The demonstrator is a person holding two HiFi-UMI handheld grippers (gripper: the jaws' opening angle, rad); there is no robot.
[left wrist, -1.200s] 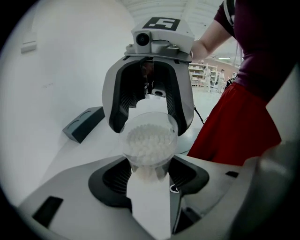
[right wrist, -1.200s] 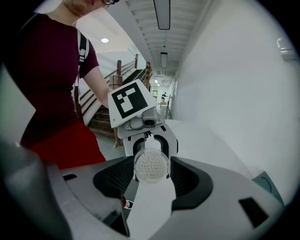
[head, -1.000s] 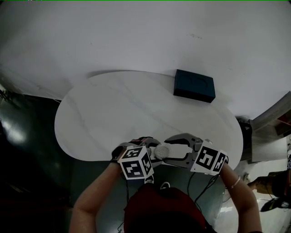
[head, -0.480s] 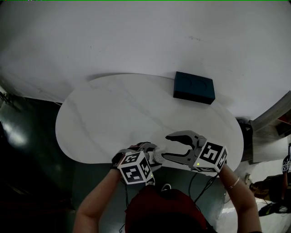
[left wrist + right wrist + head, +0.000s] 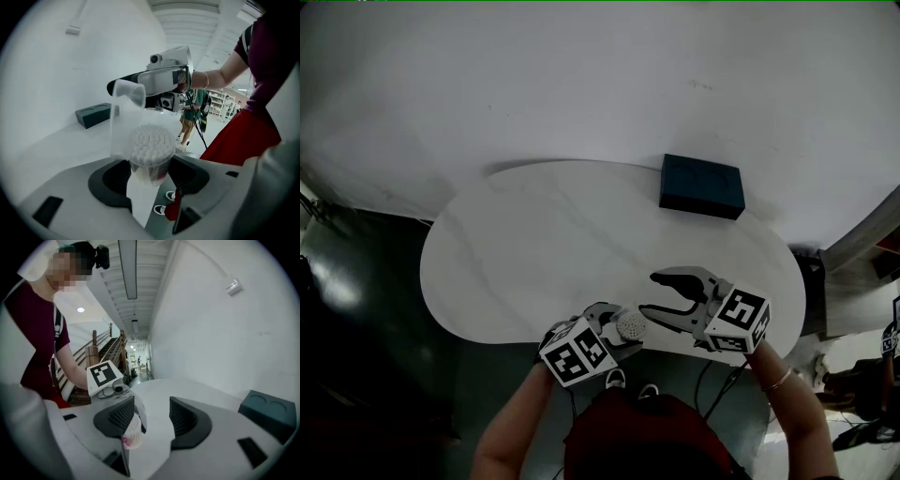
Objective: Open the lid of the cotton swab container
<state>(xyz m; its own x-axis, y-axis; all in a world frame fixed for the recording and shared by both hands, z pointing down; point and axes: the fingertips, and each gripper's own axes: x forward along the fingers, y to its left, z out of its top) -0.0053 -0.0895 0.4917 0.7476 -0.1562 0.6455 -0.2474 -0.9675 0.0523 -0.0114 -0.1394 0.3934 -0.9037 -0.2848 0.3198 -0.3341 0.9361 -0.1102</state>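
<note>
White oval tabletop filled the middle of the head view, with a dark box at its upper right edge. At the tabletop's lower edge the right gripper hung with jaws spread and nothing between them, just beside the left gripper. That gripper was clamped on the cotton swab container, whose clear lid stood flipped up at its left.

Left gripper jaws tight on the cotton swab container; right gripper jaws wide apart.
</note>
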